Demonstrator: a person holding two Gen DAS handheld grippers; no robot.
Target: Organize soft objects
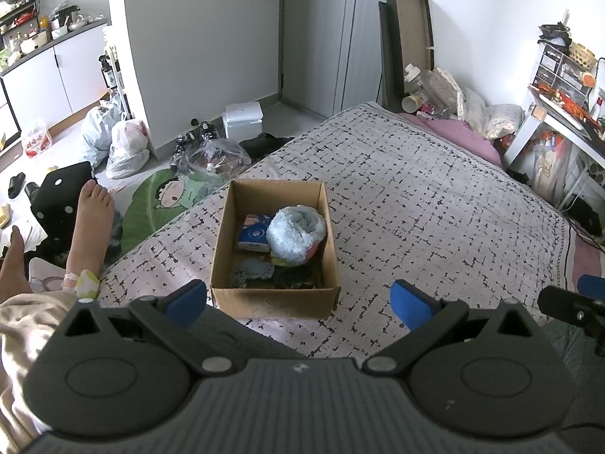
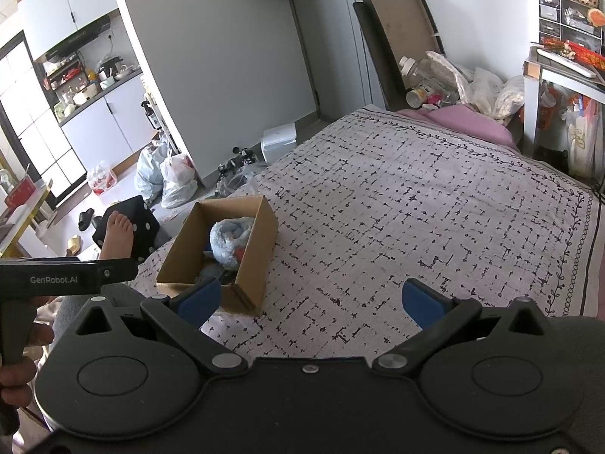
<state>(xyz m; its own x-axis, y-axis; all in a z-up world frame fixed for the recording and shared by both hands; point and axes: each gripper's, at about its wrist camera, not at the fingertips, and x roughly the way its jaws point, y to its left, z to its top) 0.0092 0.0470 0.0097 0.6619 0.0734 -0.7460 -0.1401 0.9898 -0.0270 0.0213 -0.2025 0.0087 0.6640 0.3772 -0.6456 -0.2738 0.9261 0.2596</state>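
Note:
A brown cardboard box [image 1: 221, 242] stands on the patterned bedspread [image 1: 416, 196]. Inside it lie a rolled fluffy light-blue towel [image 1: 297, 232], a blue tissue pack [image 1: 252, 233] and darker soft items [image 1: 253, 270] at the near end. My left gripper [image 1: 298, 299] is open and empty, held just in front of the box's near wall. In the right wrist view the box [image 2: 257, 234] is at the left with the towel [image 2: 228, 240] in it. My right gripper [image 2: 310, 300] is open and empty over the bare bedspread [image 2: 416, 196], to the right of the box.
A person's bare foot [image 1: 90, 223] rests at the left past the bed's edge. Plastic bags [image 1: 124, 143] and a white box [image 1: 242, 117] sit on the floor. Bottles and bags [image 1: 446, 98] pile up at the bed's far end. A cluttered white desk [image 1: 559, 121] stands at the right.

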